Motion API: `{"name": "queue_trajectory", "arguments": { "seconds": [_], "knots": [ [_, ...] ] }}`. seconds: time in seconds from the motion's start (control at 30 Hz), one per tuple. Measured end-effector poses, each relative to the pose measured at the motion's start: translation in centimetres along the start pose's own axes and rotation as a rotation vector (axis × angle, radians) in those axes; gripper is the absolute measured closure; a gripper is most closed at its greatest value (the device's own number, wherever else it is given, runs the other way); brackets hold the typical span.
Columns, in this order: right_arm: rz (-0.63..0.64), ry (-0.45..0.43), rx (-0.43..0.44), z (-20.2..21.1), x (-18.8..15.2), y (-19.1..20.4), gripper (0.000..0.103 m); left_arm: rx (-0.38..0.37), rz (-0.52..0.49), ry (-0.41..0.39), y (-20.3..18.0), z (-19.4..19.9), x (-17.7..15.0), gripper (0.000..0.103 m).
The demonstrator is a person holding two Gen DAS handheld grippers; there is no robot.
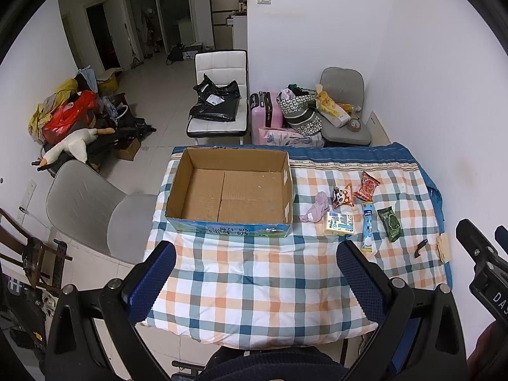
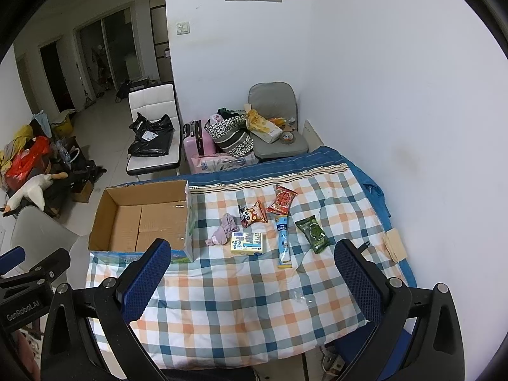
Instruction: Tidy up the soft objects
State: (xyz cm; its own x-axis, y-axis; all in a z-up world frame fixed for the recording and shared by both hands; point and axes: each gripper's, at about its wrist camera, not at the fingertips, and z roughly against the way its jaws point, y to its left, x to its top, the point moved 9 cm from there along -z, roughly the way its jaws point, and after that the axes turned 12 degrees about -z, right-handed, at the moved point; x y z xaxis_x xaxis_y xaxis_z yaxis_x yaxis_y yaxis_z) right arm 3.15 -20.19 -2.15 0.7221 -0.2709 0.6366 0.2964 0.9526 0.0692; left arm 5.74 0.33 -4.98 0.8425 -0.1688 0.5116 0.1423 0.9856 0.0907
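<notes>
An empty cardboard box [image 1: 228, 190] [image 2: 143, 219] stands on the checked quilt [image 1: 254, 279] [image 2: 241, 285]. To its right lie a crumpled purple cloth [image 1: 316, 211] [image 2: 222, 231], a panda snack pack [image 1: 343, 195] [image 2: 252, 214], a red snack pack [image 1: 366, 185] [image 2: 282, 202], a yellow tissue pack [image 1: 340, 223] [image 2: 247, 243], a blue tube pack [image 1: 367, 227] [image 2: 283, 242] and a green pack [image 1: 390, 223] [image 2: 312, 233]. My left gripper [image 1: 254, 285] is open and empty, above the quilt's near edge. My right gripper [image 2: 254, 285] is open and empty, in front of the items.
A small black clip [image 1: 420, 247] and a beige pad [image 1: 444, 246] [image 2: 395, 243] lie at the quilt's right edge by the white wall. A grey chair [image 1: 92, 209] stands left of the table. Chairs, a pink suitcase [image 1: 266, 109] and bags stand behind it.
</notes>
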Motion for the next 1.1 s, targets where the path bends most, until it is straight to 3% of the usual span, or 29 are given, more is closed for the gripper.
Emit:
{"name": "queue_trajectory", "arguments": {
  "seconds": [1.1],
  "knots": [
    [-0.002, -0.007, 0.003, 0.2, 0.34, -0.17, 0.0, 0.005, -0.002, -0.018, 0.1, 0.23, 0.11, 0.0]
  ]
}}
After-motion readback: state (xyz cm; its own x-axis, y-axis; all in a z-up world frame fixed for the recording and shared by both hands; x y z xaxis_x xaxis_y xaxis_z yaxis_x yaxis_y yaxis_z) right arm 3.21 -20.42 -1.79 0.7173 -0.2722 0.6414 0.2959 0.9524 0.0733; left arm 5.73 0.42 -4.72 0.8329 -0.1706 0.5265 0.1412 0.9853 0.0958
